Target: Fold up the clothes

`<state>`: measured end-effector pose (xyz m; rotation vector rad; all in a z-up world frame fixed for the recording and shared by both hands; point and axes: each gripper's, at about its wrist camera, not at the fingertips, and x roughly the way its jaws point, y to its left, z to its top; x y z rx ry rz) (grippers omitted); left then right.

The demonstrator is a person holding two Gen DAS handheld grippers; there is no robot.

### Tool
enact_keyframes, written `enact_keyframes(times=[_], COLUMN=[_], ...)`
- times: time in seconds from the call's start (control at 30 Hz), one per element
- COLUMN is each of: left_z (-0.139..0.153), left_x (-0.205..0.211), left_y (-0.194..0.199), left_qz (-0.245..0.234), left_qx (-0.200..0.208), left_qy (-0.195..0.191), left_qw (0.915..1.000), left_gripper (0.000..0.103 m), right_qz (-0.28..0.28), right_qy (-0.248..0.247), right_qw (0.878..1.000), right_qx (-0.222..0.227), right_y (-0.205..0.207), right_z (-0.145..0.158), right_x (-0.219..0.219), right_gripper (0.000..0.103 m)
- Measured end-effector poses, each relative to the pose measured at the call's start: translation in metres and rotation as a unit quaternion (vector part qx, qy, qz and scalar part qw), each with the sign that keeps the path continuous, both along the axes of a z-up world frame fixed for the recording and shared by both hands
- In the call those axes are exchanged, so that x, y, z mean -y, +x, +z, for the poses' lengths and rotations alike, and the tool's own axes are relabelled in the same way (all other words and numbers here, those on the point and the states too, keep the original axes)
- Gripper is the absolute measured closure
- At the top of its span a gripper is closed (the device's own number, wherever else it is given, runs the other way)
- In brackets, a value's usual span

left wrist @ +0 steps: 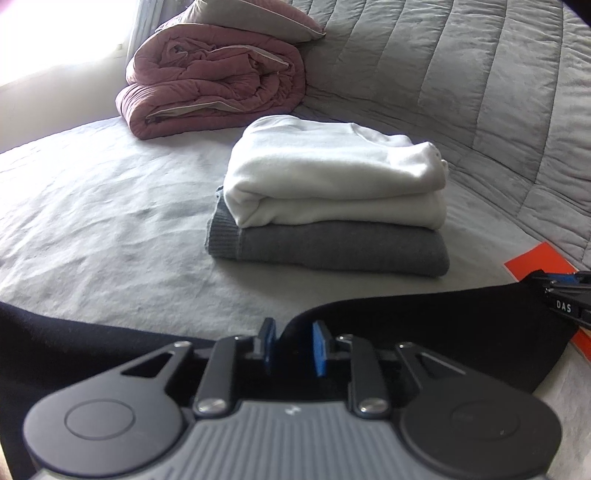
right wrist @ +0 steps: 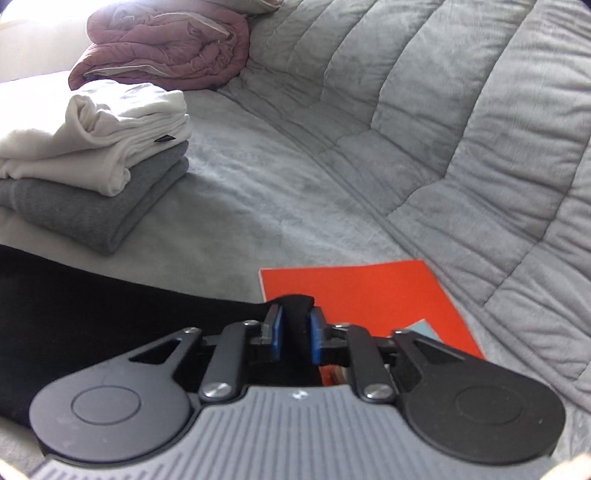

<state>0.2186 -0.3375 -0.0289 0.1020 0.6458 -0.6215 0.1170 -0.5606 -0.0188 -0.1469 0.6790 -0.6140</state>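
Black cloth [left wrist: 424,332] lies nearest, stretched across the grey bed [left wrist: 110,221] between both claws. Left claw [left wrist: 293,349] is narrowed onto the cloth's upper edge, its blue pads [left wrist: 318,349] pinching the fabric. Right claw [right wrist: 294,334] grips a bunched end of the same garment over an orange folder [right wrist: 362,291] that lies flat on the bed. Beyond, a folded white garment [left wrist: 332,173] sits on top of a folded grey one [left wrist: 332,251]. Farther back, a rolled pink comforter [left wrist: 214,81] rests against the quilted grey blanket [left wrist: 461,74], with a pale pillow [left wrist: 251,14] on top of it
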Motion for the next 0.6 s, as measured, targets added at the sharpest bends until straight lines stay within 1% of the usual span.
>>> enact_keyframes(times=[0.03,0.07,0.17,0.23,0.27,0.4,0.5,0.6], left_z=[0.002,0.005,0.015,0.018,0.016,0.010,0.005,0.000], left_x=[0.000,0.001,-0.004,-0.007,-0.007,-0.005,-0.004,-0.003], left_y=[-0.002,-0.004,-0.017,-0.027,-0.031,-0.050,-0.064,-0.077], left_qz=[0.000,0.001,-0.009,-0.024,-0.034,-0.072,-0.101,-0.130], left_qx=[0.003,0.006,0.014,0.014,0.013,0.008,0.005,0.001], left_qy=[0.002,0.005,-0.001,-0.010,-0.010,-0.012,-0.013,-0.014], left_qw=[1.0000,1.0000,0.9999,0.9996,0.9993,0.9973,0.9947,0.9914], left_gripper=[0.052,0.044,0.041,0.040,0.040,0.040,0.040,0.043], right_qz=[-0.001,-0.002,-0.001,0.005,0.007,0.018,0.039,0.062], right_qy=[0.002,0.010,0.075,0.131,0.151,0.231,0.298,0.363], right_qw=[1.000,1.000,0.995,0.985,0.980,0.956,0.938,0.915], right_qx=[0.006,0.013,0.070,0.115,0.131,0.180,0.175,0.167], right_y=[-0.003,-0.008,-0.036,-0.060,-0.069,-0.103,-0.106,-0.107], right_z=[0.001,0.003,0.013,0.017,0.019,0.024,0.021,0.018], right_x=[0.003,0.007,0.026,0.041,0.046,0.060,0.058,0.054], right_gripper=[0.068,0.063,0.053,0.053,0.053,0.053,0.053,0.053])
